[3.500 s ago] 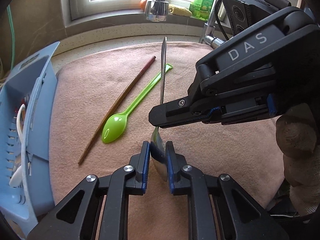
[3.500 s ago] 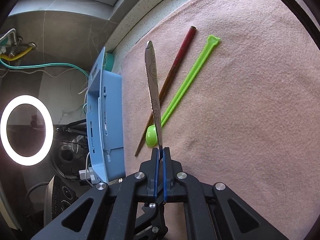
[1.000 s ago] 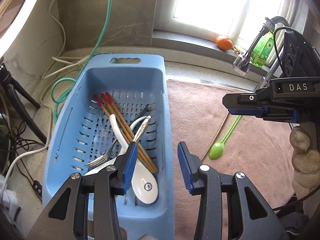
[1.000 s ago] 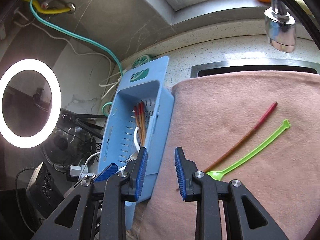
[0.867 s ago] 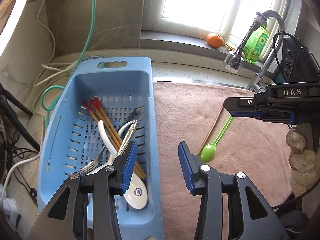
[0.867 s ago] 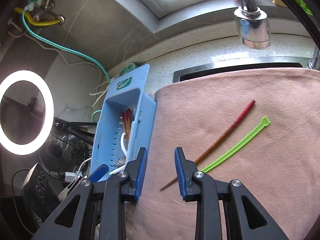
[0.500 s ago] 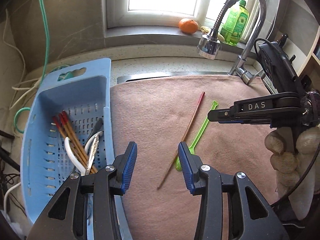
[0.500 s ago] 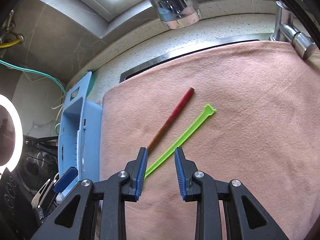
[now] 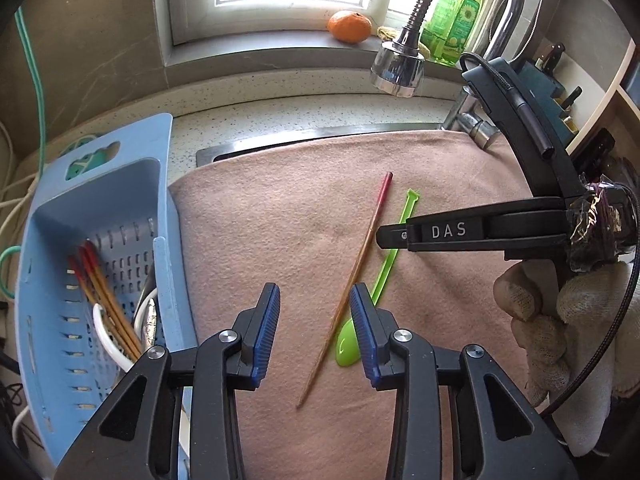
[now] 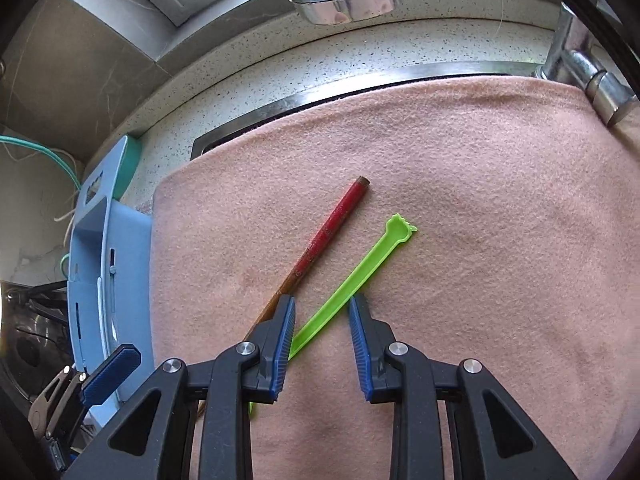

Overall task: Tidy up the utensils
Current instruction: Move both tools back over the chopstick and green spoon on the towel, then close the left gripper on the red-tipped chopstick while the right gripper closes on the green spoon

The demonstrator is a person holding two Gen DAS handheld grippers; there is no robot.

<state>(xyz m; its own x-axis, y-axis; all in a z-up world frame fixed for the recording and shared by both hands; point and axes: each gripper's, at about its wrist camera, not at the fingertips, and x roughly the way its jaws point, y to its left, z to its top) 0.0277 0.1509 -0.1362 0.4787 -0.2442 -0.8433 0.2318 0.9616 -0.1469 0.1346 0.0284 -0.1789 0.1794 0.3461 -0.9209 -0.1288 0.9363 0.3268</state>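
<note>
A red-tipped wooden chopstick [image 9: 352, 280] [image 10: 324, 236] and a green plastic spoon [image 9: 384, 264] [image 10: 352, 284] lie side by side on the pink cloth [image 9: 280, 208]. My left gripper [image 9: 314, 304] is open and empty above the chopstick's lower half. My right gripper [image 10: 322, 308] is open and empty, low over the spoon's handle; it shows from the side in the left wrist view [image 9: 384, 236]. The blue basket [image 9: 64, 216] [image 10: 92, 280] at the left holds chopsticks [image 9: 104, 292], a white spoon and metal cutlery.
The faucet head [image 9: 398, 66] hangs over the cloth's far edge, with the tap base [image 10: 592, 76] at the right. An orange [image 9: 348, 26] and a green soap bottle [image 9: 452, 16] stand on the window sill. Cables lie left of the basket.
The metal spoon held by both grippers now lies in the basket. Both grippers opened, swung right from the basket and came down over the chopstick and green spoon.
</note>
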